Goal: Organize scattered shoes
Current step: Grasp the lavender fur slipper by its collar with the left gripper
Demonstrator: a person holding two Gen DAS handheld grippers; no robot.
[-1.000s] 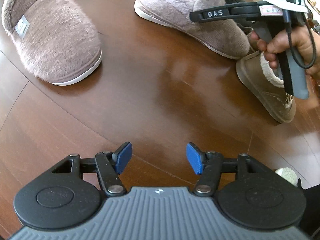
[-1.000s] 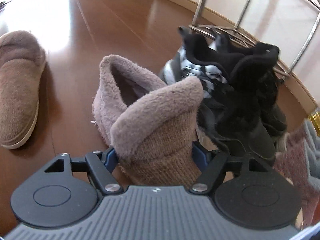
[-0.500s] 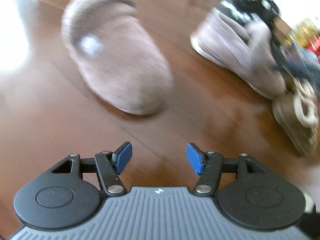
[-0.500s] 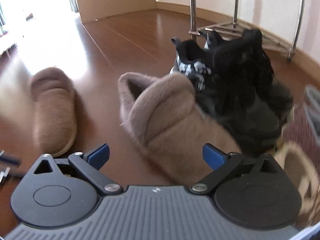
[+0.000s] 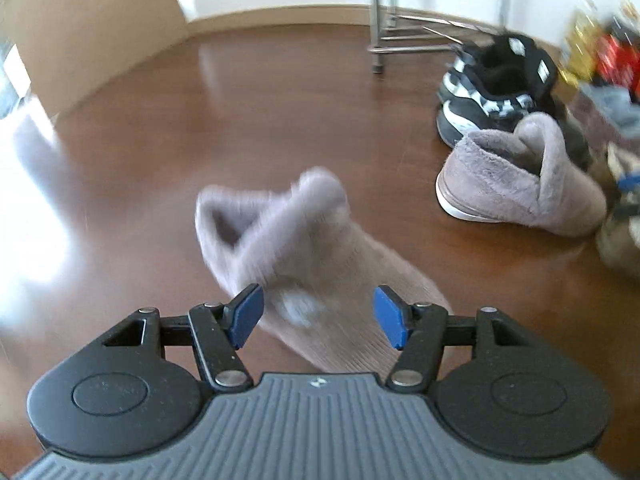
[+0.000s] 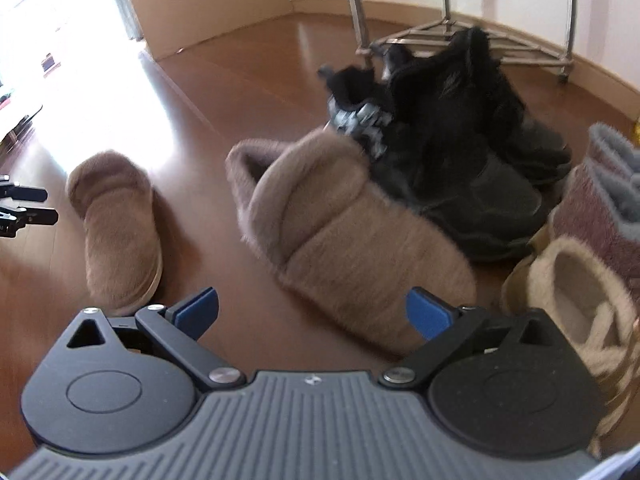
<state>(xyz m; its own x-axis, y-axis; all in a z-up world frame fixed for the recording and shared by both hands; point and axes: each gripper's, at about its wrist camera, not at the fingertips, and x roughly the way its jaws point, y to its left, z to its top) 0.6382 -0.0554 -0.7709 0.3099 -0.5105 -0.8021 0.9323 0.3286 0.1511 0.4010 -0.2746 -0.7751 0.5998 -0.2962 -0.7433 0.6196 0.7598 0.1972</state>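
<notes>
Two fuzzy grey-brown slippers lie on the wooden floor. In the left wrist view, one slipper (image 5: pixel 296 248) lies blurred just beyond and below my left gripper (image 5: pixel 318 318). That gripper is open, its blue pads apart from the slipper. The second slipper (image 5: pixel 520 184) rests to the right, against a black-and-white sneaker (image 5: pixel 492 92). The right wrist view shows this second slipper (image 6: pixel 344 232) on the floor in front of my right gripper (image 6: pixel 312 314), which is wide open with nothing in it. The first slipper (image 6: pixel 120 232) is off to the left.
Black shoes (image 6: pixel 460 140) are piled behind the slipper, with a beige fleece-lined shoe (image 6: pixel 572 288) and maroon boots (image 6: pixel 600 200) at the right. A metal rack (image 6: pixel 460 32) stands by the wall and a cardboard box (image 5: pixel 80 40) at the back left. Bare floor lies between the slippers.
My right gripper opened, let go of the slipper it held and drew back. My left gripper swung up and over to the other slipper, which now lies right before its fingers.
</notes>
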